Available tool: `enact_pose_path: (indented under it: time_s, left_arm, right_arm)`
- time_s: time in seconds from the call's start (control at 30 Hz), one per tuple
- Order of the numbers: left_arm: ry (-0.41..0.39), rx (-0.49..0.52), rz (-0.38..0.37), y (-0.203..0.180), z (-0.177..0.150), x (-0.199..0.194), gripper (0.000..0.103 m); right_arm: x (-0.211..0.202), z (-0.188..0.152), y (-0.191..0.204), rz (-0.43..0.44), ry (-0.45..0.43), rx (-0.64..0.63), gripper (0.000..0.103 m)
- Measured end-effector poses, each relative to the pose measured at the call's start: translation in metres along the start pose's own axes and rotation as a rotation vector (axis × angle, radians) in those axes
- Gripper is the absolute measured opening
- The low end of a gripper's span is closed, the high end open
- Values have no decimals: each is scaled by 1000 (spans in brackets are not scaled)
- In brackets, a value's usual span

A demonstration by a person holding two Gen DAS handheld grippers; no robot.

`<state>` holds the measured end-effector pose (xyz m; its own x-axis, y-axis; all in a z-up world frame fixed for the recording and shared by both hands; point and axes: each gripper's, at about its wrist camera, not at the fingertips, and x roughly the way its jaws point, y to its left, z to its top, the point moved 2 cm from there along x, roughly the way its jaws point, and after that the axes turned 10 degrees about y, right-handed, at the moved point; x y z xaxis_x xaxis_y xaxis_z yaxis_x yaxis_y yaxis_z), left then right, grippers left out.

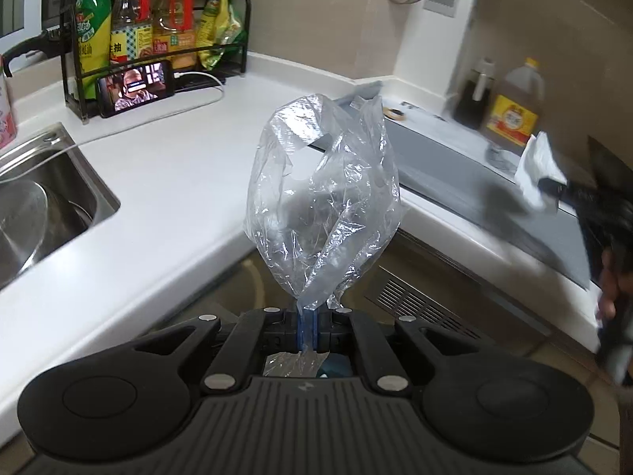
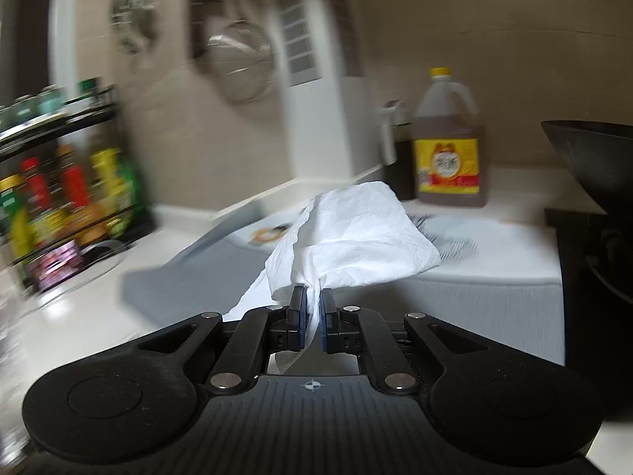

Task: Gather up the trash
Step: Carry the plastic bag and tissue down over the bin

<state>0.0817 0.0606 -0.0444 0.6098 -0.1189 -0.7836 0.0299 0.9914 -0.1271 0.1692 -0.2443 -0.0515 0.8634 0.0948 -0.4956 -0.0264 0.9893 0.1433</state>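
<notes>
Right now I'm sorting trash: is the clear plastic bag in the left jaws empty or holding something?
Empty: the clear plastic bag is see-through, with only counter visible behind it.

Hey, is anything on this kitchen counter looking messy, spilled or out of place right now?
Nothing looks spilled or broken. The oddest thing is a phone propped against the bottle rack, playing video, its charging cable trailing across the counter toward the sink.

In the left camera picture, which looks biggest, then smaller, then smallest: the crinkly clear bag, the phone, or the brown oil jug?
1. Clear plastic bag, though it sits nearest the camera, pinched in the left gripper, so it looks oversized.
2 and 3. Phone and oil jug look about alike; no ranking.
</notes>
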Motion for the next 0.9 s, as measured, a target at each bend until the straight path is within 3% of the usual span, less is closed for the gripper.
enact_pose_path:
  time_s: [0.13, 0.3, 0.57, 0.9]
  left_arm:
    - [-2, 47, 1, -10, -21, -5, 4]
    - [18, 86, -17, -17, -51, -7, 5]
    - [13, 78, -24, -11, -67, -12, 5]
    - [30, 100, -28, -17, -66, -6, 5]
  right_arm:
    - [-45, -33, 20, 83, 66, -40, 8]
    - [-75, -73, 49, 119, 136, -138, 8]
    - [-70, -116, 73, 137, 274, -188, 8]
    - [-65, -122, 77, 139, 312, -209, 8]
